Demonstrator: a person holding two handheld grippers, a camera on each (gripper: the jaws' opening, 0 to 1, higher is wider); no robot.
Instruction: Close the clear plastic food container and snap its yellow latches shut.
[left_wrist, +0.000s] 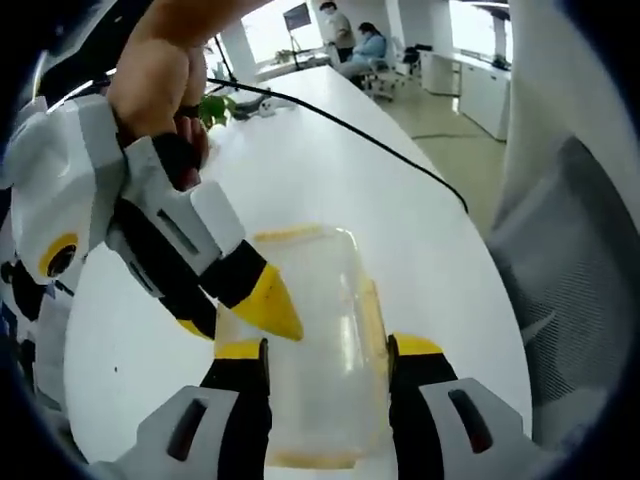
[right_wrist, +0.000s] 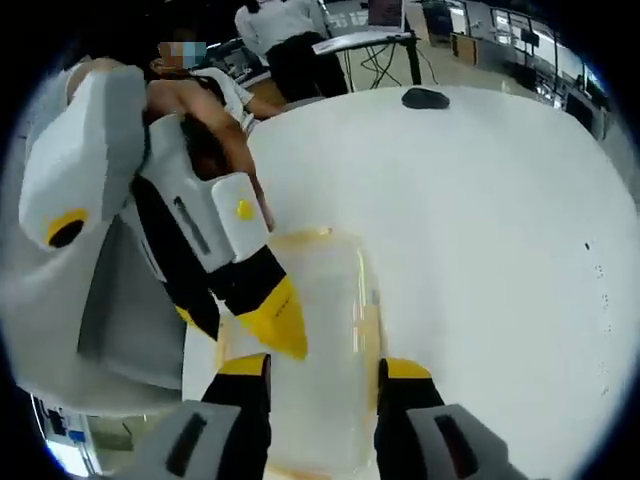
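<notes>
Left gripper view, tools (left_wrist: 327, 352) straddling container (left_wrist: 315, 330)

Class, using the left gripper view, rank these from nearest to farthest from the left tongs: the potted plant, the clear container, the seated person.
1. Clear container: between the left tongs, on the white table.
2. Potted plant: upper left, far along the table.
3. Seated person: beyond the table's far end, at the top.

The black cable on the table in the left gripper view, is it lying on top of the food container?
No, the black cable runs across the white table behind the clear container, with bare tabletop between them.
</notes>
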